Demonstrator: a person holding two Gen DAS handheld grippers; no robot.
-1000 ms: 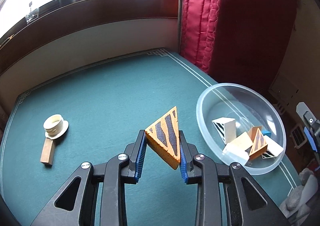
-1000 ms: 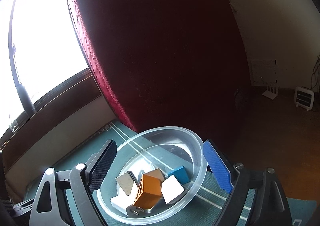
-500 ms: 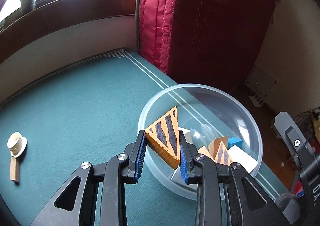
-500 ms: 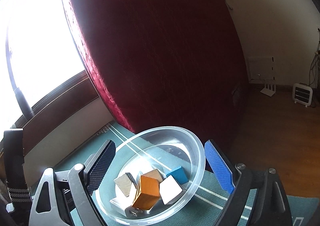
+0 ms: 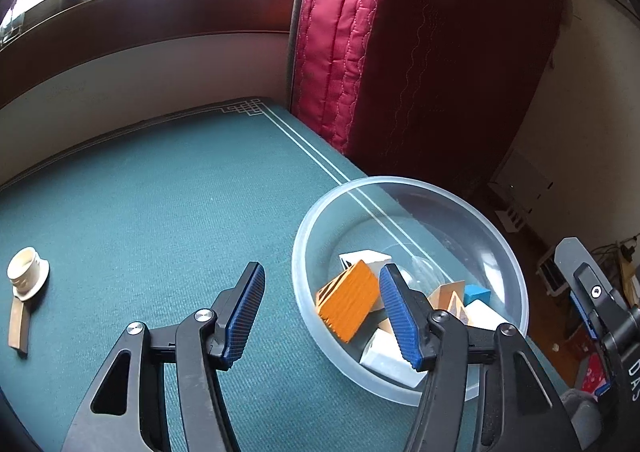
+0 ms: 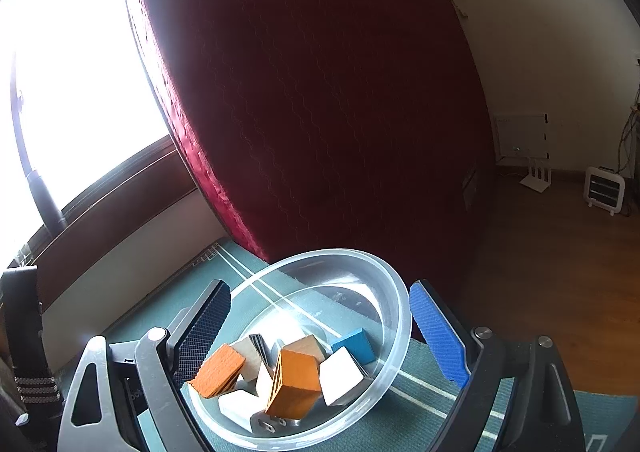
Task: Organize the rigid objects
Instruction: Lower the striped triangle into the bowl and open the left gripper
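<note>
An orange wedge with black stripes (image 5: 348, 302) lies tilted inside the clear plastic bowl (image 5: 516, 284), against its near-left wall. My left gripper (image 5: 320, 270) hovers over the bowl's left rim with its jaws opening; neither pad touches the wedge just beyond them. The bowl also holds a blue cube (image 5: 476, 294), white blocks and wooden blocks. In the right wrist view the wedge (image 6: 218, 370) rests beside an orange cube (image 6: 296, 384). My right gripper (image 6: 320, 288) stands wide open on the near side of the bowl (image 6: 400, 316), holding nothing.
The bowl sits near the right edge of a green felt table (image 5: 160, 212). A small cream cup (image 5: 26, 278) on a wooden block (image 5: 18, 328) lies far left. A red quilted mattress (image 5: 400, 72) stands behind the bowl. Floor lies beyond the edge.
My left gripper carried the striped wedge rightward to the bowl, then its jaws opened and the wedge dropped in. The right gripper stayed put.
</note>
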